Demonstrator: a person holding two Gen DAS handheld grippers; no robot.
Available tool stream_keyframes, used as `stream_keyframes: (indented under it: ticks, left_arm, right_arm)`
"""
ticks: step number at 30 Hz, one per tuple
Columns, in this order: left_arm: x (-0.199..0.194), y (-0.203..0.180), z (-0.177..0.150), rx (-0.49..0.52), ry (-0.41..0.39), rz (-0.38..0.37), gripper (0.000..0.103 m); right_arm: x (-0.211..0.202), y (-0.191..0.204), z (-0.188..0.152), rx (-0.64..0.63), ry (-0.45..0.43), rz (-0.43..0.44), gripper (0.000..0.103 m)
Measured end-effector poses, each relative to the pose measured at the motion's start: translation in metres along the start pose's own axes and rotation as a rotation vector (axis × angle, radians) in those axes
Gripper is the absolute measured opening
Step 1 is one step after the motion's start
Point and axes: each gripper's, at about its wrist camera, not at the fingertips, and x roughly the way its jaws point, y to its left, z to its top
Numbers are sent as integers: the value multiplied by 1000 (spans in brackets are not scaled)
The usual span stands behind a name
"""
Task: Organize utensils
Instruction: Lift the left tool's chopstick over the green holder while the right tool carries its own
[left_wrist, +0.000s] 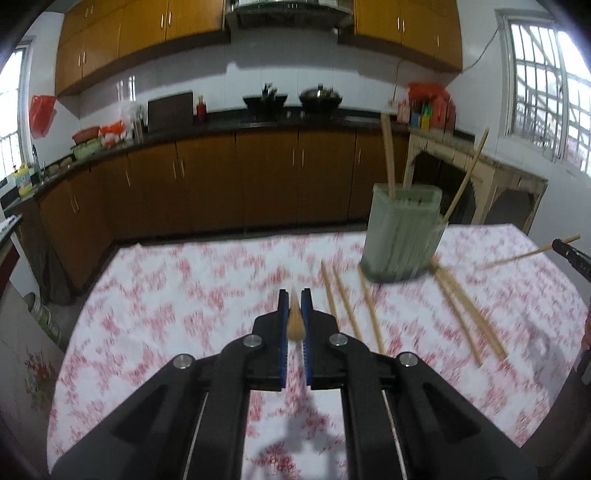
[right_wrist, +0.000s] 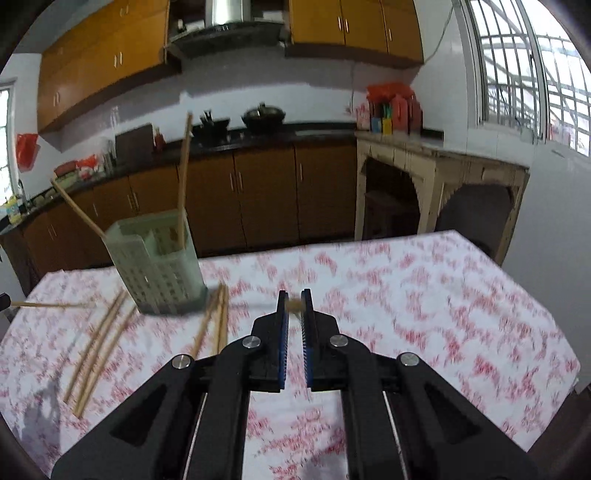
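A pale green slotted utensil holder (left_wrist: 402, 236) stands on the table with two chopsticks (left_wrist: 388, 151) upright in it; it also shows in the right wrist view (right_wrist: 159, 266). Several wooden chopsticks (left_wrist: 369, 310) lie loose on the cloth around its base (right_wrist: 99, 343). My left gripper (left_wrist: 294, 295) is shut on a chopstick (left_wrist: 295, 321) that points straight ahead along the fingers. My right gripper (right_wrist: 294, 295) is shut on a chopstick (right_wrist: 293, 304) that crosses between its tips; from the left wrist view that chopstick (left_wrist: 528, 254) and the right gripper (left_wrist: 561, 245) show at the far right.
The table (right_wrist: 424, 306) has a white cloth with a red flower print. Behind it run brown kitchen cabinets (left_wrist: 236, 184) with a dark counter, pots and bottles. A wooden side table (right_wrist: 443, 173) stands at the right under a window.
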Motion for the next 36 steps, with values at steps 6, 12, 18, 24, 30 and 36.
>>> stream_keyframes:
  ticks: [6,12,18,24,30,36]
  left_arm:
    - [-10,1,20,-23,-47,-4,7]
    - [-14,0,28,-25,-56,-14,7]
    - [-37,-13,47,3,-86,-82,7]
    - [-59,-35,77,15,-119,-177,7]
    - [-69,-62,105,43,-149,-229,7]
    - [-66,-84,138,45,-186,-236,7]
  right_arm:
    - [-5,2,15,32,-27,38,7]
    - [-8,7,25,24,-39,54,7]
    - [-22,13,54,44,-57,133,7]
    - [-38,26,85,62,-108,235,7]
    - [-45,50,104,33,-153,287,7]
    - [-38,68,123,18,-193,304,7]
